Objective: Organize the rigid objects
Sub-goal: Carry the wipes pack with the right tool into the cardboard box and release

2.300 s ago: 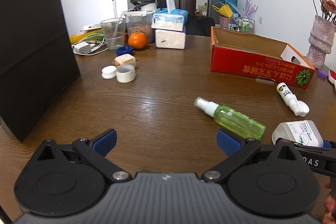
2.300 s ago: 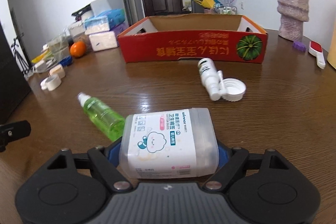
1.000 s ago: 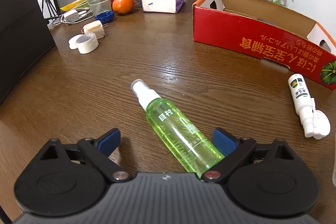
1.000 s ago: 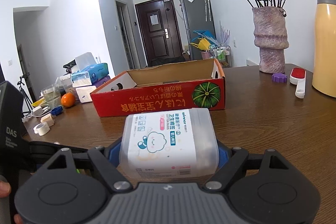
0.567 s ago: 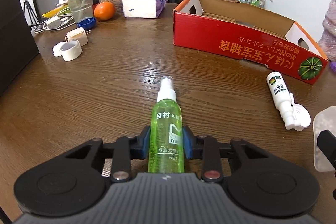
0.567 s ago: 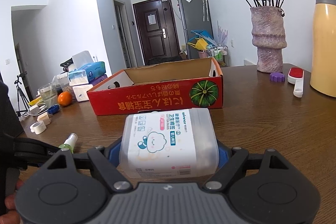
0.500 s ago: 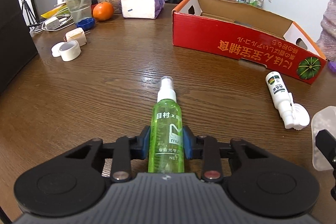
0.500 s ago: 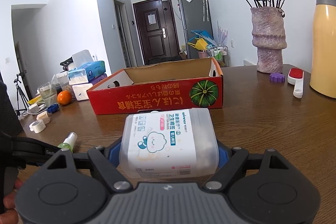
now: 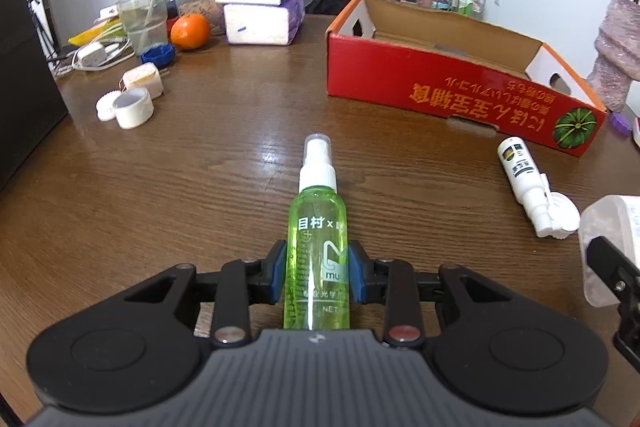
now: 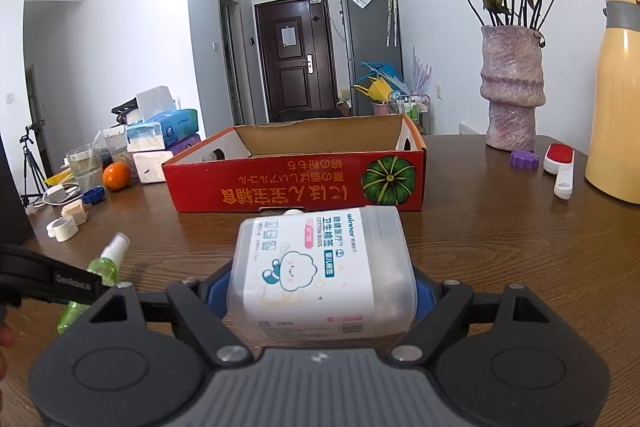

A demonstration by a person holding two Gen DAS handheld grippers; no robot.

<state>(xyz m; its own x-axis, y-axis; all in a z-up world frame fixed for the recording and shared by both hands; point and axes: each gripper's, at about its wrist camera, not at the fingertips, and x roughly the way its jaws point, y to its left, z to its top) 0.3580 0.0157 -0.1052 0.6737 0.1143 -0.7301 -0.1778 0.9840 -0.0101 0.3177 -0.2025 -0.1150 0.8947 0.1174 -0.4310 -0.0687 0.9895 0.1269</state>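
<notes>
My left gripper (image 9: 317,277) is shut on a green spray bottle (image 9: 317,239) whose white nozzle points forward, held just above the wooden table (image 9: 200,179). My right gripper (image 10: 322,285) is shut on a clear cotton bud box (image 10: 322,269) with a white label, held above the table. The green spray bottle also shows at the left of the right wrist view (image 10: 100,269). An open red cardboard box (image 9: 452,83) stands ahead; it also shows in the right wrist view (image 10: 296,183). A white spray bottle (image 9: 524,179) with its loose cap lies on the table before the red box.
At the back left are tape rolls (image 9: 132,107), an orange (image 9: 190,31), a glass (image 9: 143,23), a charger, and stacked tissue packs (image 9: 260,7). A black panel (image 9: 24,67) stands at the left. At the right are a vase (image 10: 512,91), a yellow flask (image 10: 616,99), a brush (image 10: 560,163).
My left gripper has closed on the green spray bottle and lifted it slightly. My right gripper has kept its hold on the cotton bud box and raised it off the table.
</notes>
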